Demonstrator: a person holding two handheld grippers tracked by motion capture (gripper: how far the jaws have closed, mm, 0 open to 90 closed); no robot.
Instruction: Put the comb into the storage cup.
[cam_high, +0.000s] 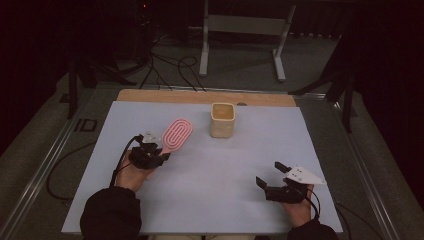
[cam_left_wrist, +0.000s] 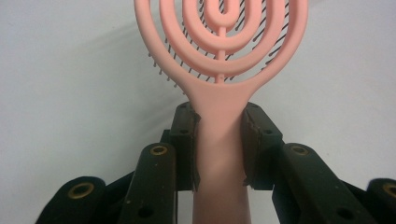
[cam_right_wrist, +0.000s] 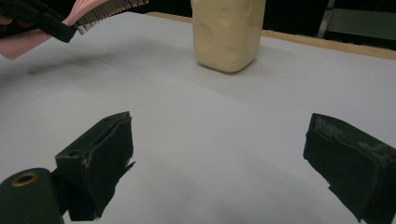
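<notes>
A pink hairbrush (cam_high: 178, 133) with concentric oval loops is held above the pale mat, bristles down. My left gripper (cam_high: 161, 146) is shut on its handle; in the left gripper view both pads clamp the handle (cam_left_wrist: 219, 140) from either side. A cream square cup (cam_high: 222, 120) stands upright at the back middle of the mat, to the right of the brush head. My right gripper (cam_high: 270, 175) rests near the front right, jaws wide apart with nothing between them. In the right gripper view the cup (cam_right_wrist: 227, 32) stands ahead and the brush bristles (cam_right_wrist: 105, 11) hang at the upper left.
The pale mat (cam_high: 210, 165) covers a wooden table whose bare far edge (cam_high: 200, 96) shows behind the cup. Cables (cam_high: 170, 67) and a white stand's legs (cam_high: 242, 45) lie on the dark floor beyond. Metal rails run along both sides of the table.
</notes>
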